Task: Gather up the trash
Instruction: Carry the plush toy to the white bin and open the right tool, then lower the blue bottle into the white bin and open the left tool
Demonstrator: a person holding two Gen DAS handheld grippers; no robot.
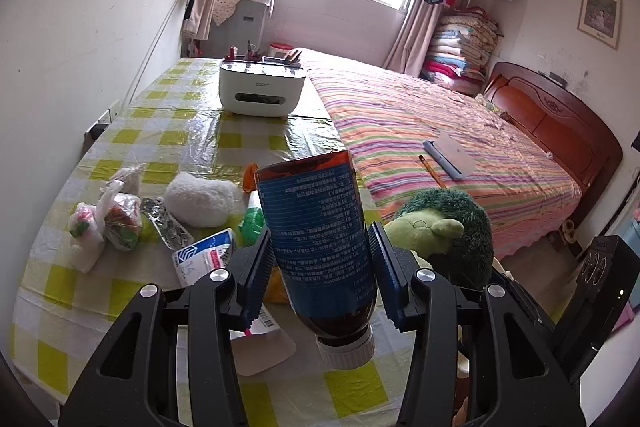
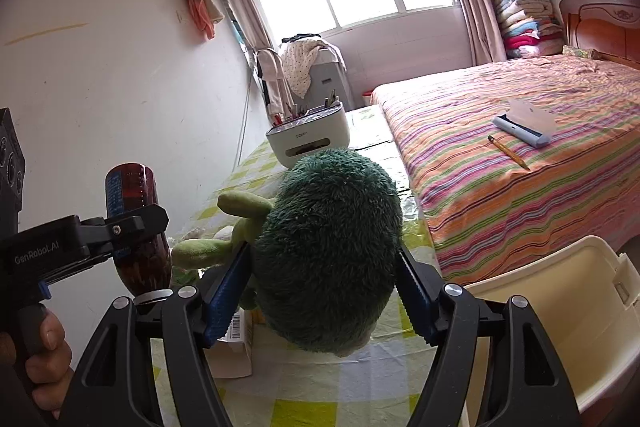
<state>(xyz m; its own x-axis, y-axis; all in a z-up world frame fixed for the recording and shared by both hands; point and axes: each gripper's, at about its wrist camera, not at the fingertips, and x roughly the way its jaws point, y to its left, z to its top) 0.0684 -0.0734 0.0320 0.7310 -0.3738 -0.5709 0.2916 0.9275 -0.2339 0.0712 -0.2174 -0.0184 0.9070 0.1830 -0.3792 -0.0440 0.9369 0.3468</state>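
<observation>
A brown bottle [image 1: 320,235], cap nearest the lens, is clamped by the left gripper [image 1: 320,267] at frame centre. A green plush [image 2: 326,251] is clamped by the right gripper [image 2: 324,291]. Wrappers [image 1: 108,223] are seen at left on the table [image 1: 192,143].

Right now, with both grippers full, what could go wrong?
1. The left gripper holds the brown bottle cap-down by its smooth sides; it might slip.
2. The right gripper grips a green plush toy, probably not trash; it might get binned.
3. The cream bin sits low right, mostly hidden behind the toy.
</observation>
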